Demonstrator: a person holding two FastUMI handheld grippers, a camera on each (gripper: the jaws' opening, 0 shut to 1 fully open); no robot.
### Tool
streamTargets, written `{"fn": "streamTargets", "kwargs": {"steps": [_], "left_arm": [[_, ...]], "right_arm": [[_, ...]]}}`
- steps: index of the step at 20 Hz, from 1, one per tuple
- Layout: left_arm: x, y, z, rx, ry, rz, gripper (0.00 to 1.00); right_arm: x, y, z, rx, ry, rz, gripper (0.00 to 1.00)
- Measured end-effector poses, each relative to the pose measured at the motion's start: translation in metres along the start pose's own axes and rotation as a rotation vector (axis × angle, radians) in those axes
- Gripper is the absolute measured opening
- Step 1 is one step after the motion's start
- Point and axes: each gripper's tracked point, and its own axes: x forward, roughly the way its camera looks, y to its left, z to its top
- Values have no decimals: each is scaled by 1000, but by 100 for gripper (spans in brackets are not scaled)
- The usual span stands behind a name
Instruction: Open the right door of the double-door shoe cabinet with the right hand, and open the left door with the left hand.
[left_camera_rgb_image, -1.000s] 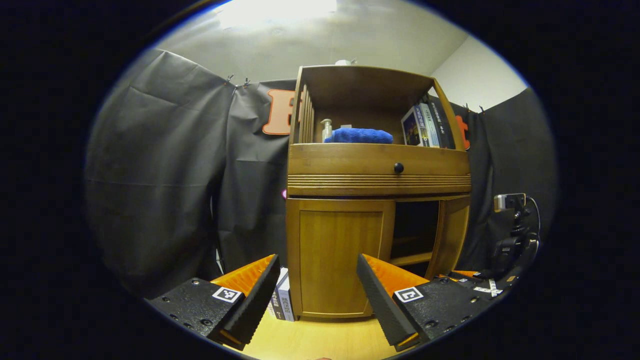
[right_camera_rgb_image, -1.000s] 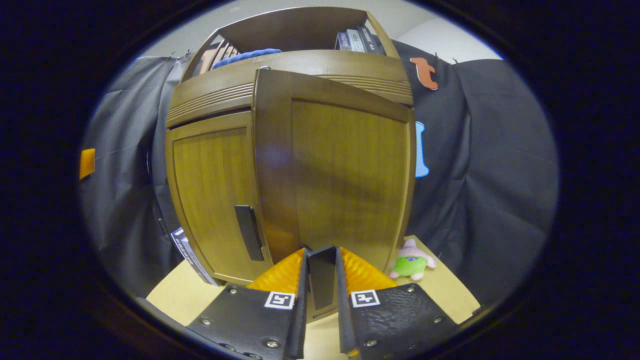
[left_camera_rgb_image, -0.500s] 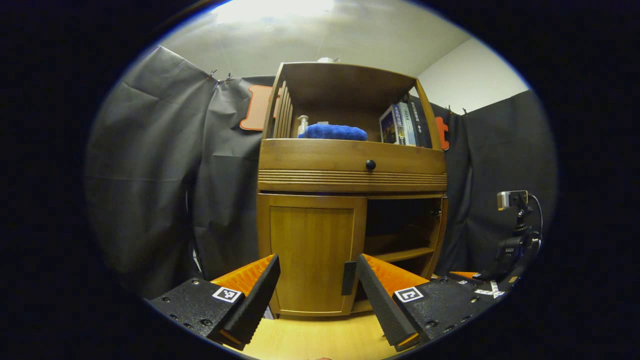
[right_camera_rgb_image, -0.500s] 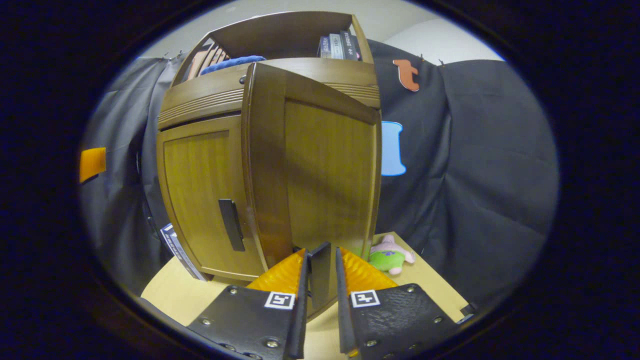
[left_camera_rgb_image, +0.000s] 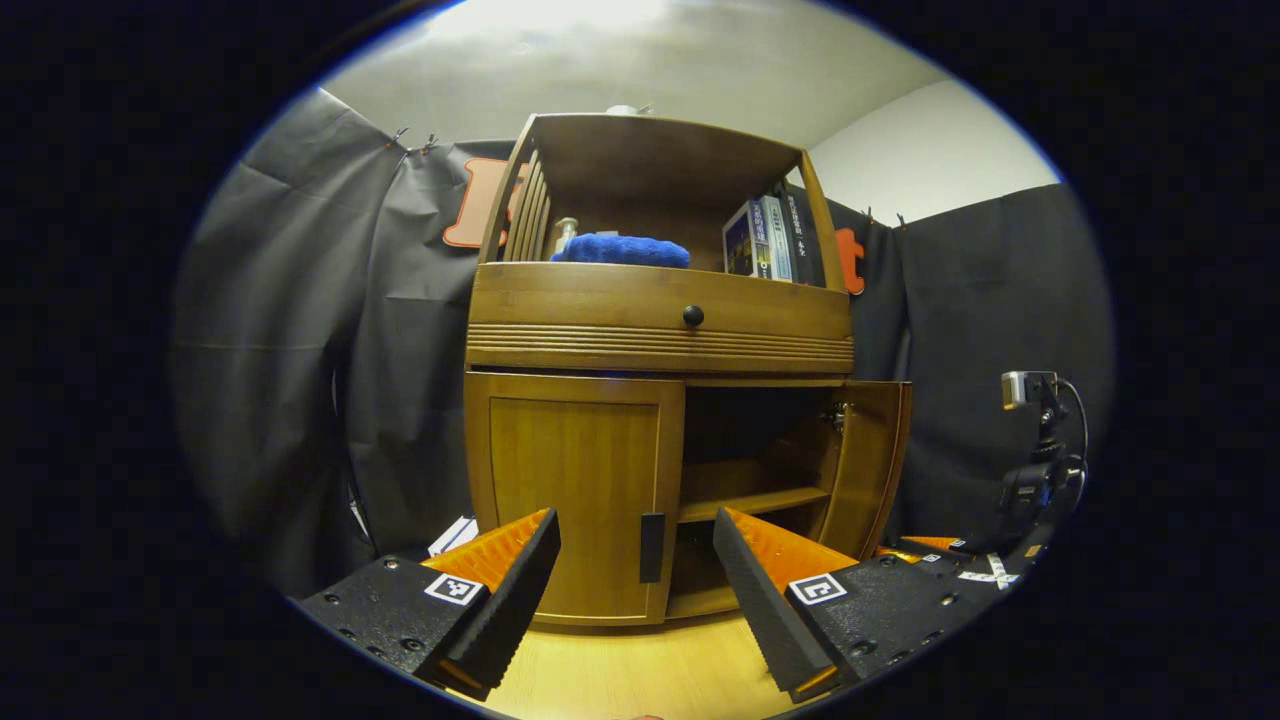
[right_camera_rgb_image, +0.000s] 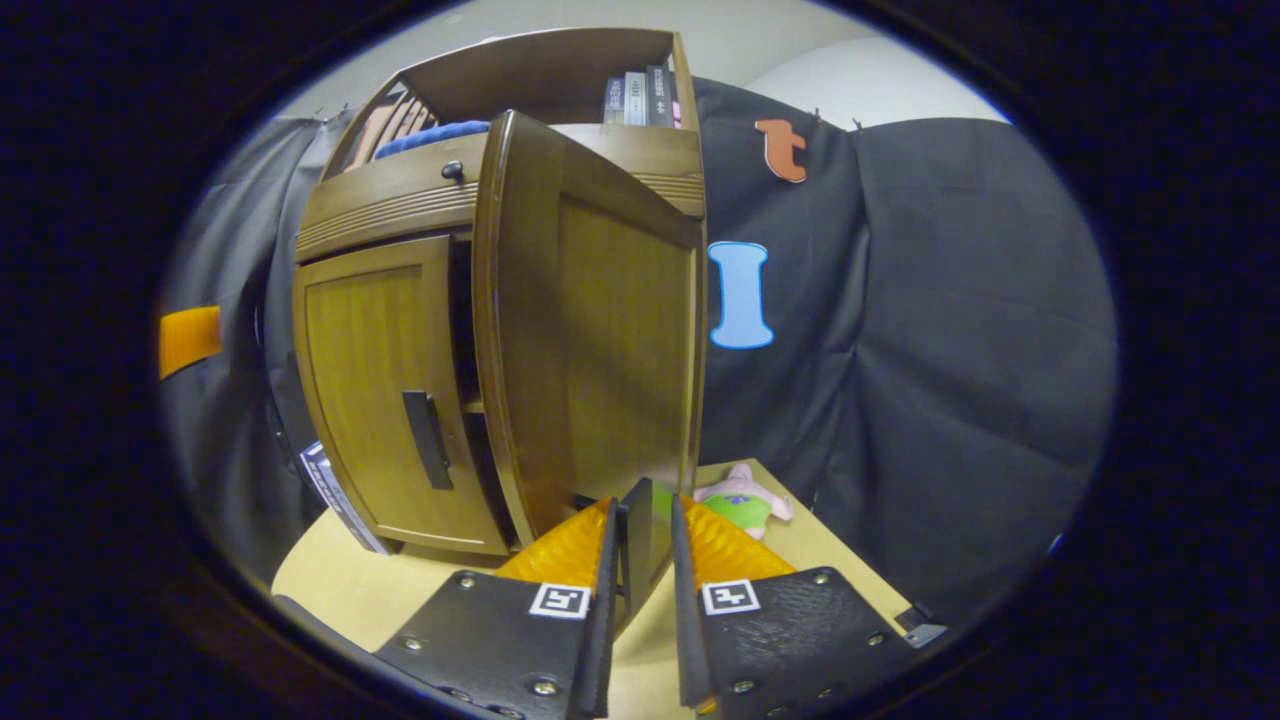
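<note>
In the left gripper view the shoe cabinet (left_camera_rgb_image: 660, 400) stands on the pale wooden surface (left_camera_rgb_image: 640, 675) against the booth's dark cloth. Its left door (left_camera_rgb_image: 572, 495) is closed, with a dark handle (left_camera_rgb_image: 652, 547) at its inner edge. The left tool (left_camera_rgb_image: 636, 580) hovers in front of that door with its fingers spread wide, gripping nothing, the handle seen between them. To the right, the right door (left_camera_rgb_image: 868, 470) is swung out, showing an inner shelf (left_camera_rgb_image: 752, 500). Above are a drawer knob (left_camera_rgb_image: 692, 316), a blue cloth (left_camera_rgb_image: 620, 250) and books (left_camera_rgb_image: 760, 240). In the right gripper view the right tool (right_camera_rgb_image: 645, 540) pinches the open door's handle (right_camera_rgb_image: 640, 535), both fingers pressed on it; a plush toy (right_camera_rgb_image: 740, 500) lies just beyond on the surface
</note>
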Motion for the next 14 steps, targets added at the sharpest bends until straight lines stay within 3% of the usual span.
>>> {"fn": "streamTargets", "kwargs": {"steps": [9,10,14], "left_arm": [[4,-24,-4,6,9,-54,95],[4,-25,-4,7,8,-57,95],[6,-30,-8,1,16,-66,95]], "right_arm": [[-8,-47,-3,11,3,-82,27],[-10,-53,-3,10,2,-93,20],[-14,-76,-5,28,0,-128,19]]}}
